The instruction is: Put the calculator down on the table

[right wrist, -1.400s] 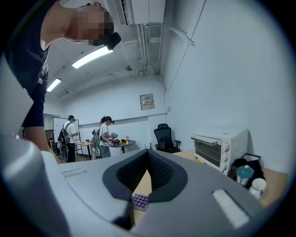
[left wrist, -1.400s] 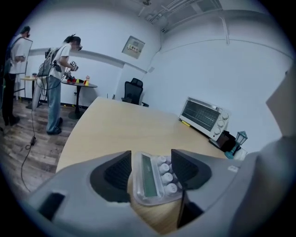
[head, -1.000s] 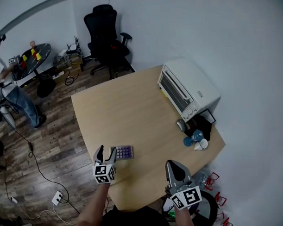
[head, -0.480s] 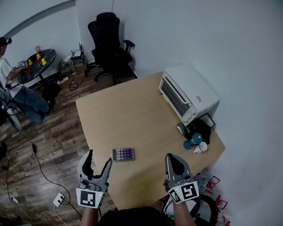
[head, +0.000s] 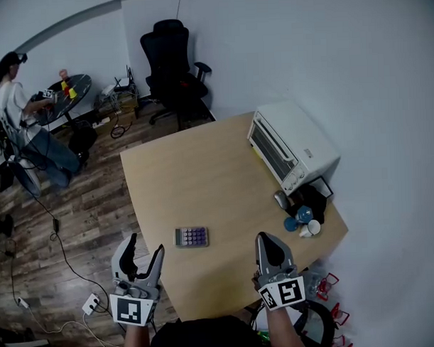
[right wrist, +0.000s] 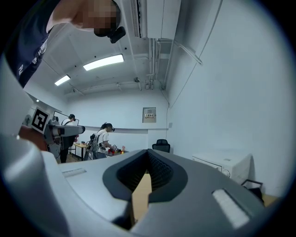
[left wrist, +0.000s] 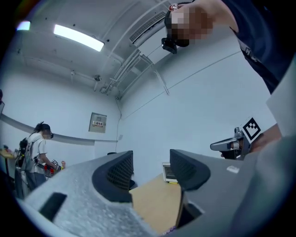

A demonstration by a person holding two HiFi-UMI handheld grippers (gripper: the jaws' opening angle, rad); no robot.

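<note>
Far out at ten o'clock of the head view, a person in a white top (head: 14, 98) stands by a round dark table (head: 70, 91) on the dark plank floor (head: 76, 210). At seven o'clock, by the left edge of the light wooden table (head: 195, 170), hangs the left grey two-jaw gripper (head: 145, 244). Its jaws stand well apart and are closing, and its own view shows only bare tabletop and wall between the pads, so it is empty.

At one o'clock from that gripper, near it but apart, the small grey calculator with purple keys (head: 191, 237) lies flat on the wooden table, close to the front edge and touched by neither gripper. At twelve o'clock of the view a black office chair (head: 172, 60) stands beyond the table's far edge.

At five o'clock the right grey two-jaw gripper (head: 270, 238) hovers by the near edge, at three o'clock of the calculator, with its jaws pressed together on nothing. At two o'clock a white toaster oven (head: 294, 145) sits along the table's right side. At four o'clock a blue cup (head: 290, 221) and a white cup (head: 313, 227) stand near the corner.
</note>
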